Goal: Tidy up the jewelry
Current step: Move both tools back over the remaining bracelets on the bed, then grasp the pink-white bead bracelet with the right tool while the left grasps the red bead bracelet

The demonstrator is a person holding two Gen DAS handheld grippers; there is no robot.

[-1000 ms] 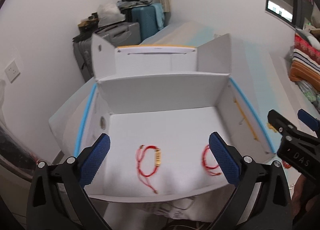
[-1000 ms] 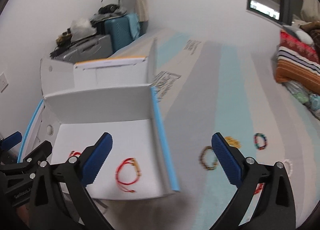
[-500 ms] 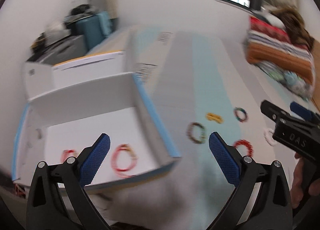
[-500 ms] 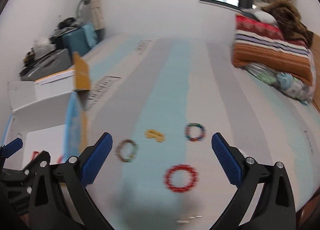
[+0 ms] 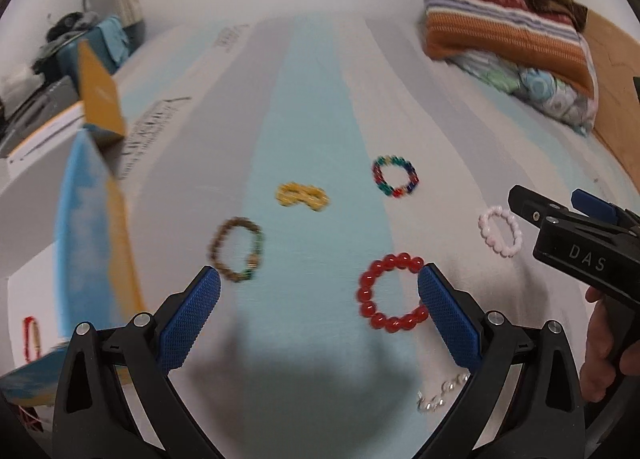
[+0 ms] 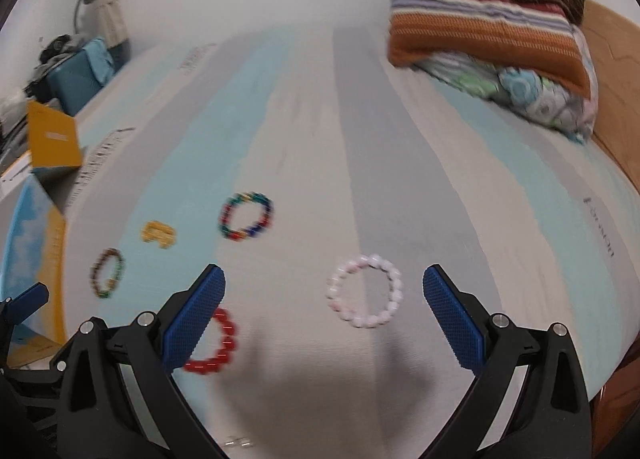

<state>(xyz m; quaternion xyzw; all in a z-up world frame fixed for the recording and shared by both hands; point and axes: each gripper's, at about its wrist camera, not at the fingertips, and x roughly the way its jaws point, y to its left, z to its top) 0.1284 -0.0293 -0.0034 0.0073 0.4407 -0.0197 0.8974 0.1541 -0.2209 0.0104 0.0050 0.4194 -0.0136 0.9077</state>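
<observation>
Striped bed (image 6: 312,107) under white walls carries a glossy red bead bracelet (image 5: 390,293) and pale pink bracelet (image 6: 364,291); both grippers' jaws released.

The red bead bracelet (image 6: 212,343) is partly hidden behind the right gripper's (image 6: 324,311) left finger and blurred. A silver chain (image 5: 442,393) disappears behind the left gripper's (image 5: 319,307) right finger. Left of it, the box (image 5: 80,219) is cut off by the edge.

Glossy red beads (image 5: 391,293); matt cloth bedsheet (image 5: 312,99)
</observation>
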